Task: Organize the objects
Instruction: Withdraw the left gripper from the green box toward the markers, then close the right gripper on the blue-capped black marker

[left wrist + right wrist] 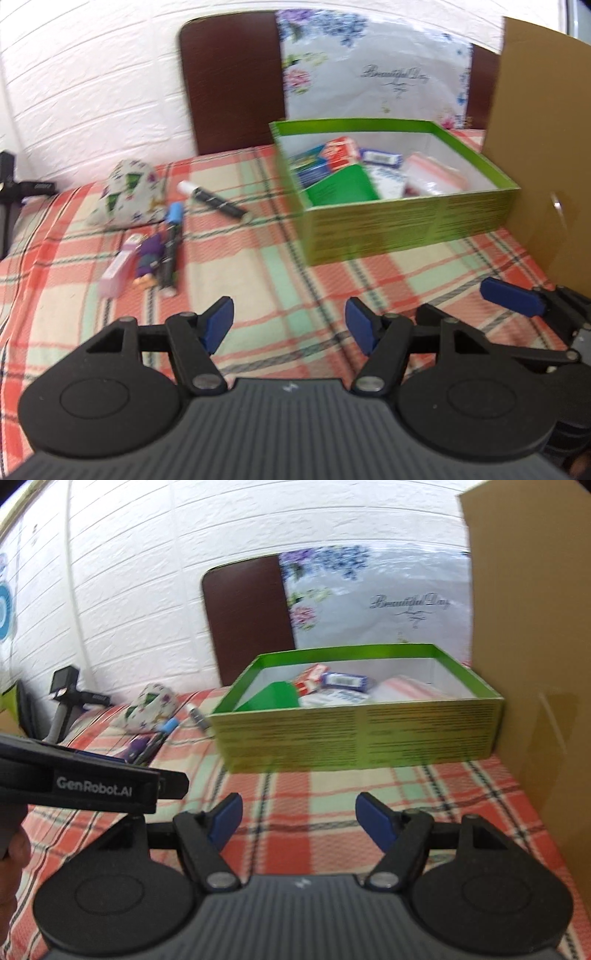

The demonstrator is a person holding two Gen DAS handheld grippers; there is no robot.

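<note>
A green box (406, 218) (362, 734) stands on the plaid cloth and holds several small packets. To its left lie a white-capped black marker (216, 199), a blue-capped marker (171, 243), a purple figure (149, 258), a pink case (118, 267) and a patterned pouch (127, 194) (149, 707). My left gripper (289, 328) is open and empty above the cloth, near the box's front left corner. My right gripper (298, 821) is open and empty in front of the box. One right gripper fingertip (511, 301) shows in the left wrist view.
A cardboard panel (539, 147) (535, 664) stands upright at the right, beside the box. A brown chair back (232, 81) with a floral cover (373, 70) is behind the table, against a white brick wall. A black device (66, 694) sits at far left.
</note>
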